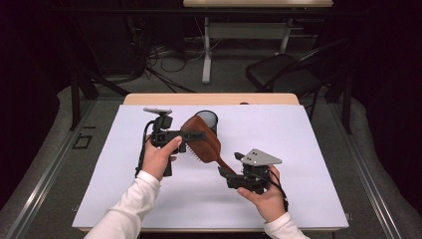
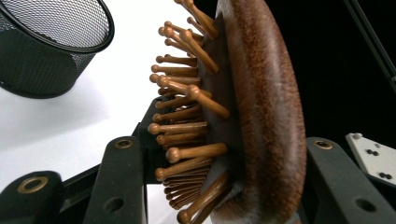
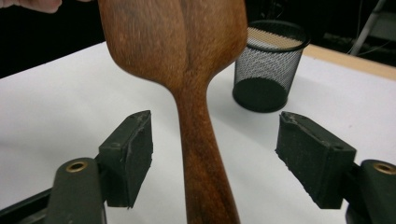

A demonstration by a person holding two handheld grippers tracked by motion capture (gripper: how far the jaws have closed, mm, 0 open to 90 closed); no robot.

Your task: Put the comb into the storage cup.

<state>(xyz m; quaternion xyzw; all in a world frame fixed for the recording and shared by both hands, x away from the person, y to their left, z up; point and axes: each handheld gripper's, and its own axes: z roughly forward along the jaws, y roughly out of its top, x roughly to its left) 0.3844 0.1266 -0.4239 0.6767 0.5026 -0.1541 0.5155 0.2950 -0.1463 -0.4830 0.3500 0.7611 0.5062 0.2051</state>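
Note:
A brown wooden hairbrush [image 1: 205,143] hangs tilted above the white sheet, its bristles facing down and left and its handle running toward the lower right. My left gripper [image 1: 195,135] is shut on the brush head [image 2: 261,107], one jaw against the bristle side and the other against the wooden back. My right gripper [image 1: 222,172] is open around the handle [image 3: 203,154]. Its pads [image 3: 133,151] stand well apart from the wood on both sides. A black mesh cup [image 1: 208,119] stands upright just behind the brush head.
A white sheet [image 1: 298,149] covers most of the wooden table. The mesh cup [image 3: 271,65] looks empty from the left gripper view [image 2: 51,42]. Beyond the table's far edge are a black chair [image 1: 283,72], cables on the floor and another table's leg [image 1: 206,55].

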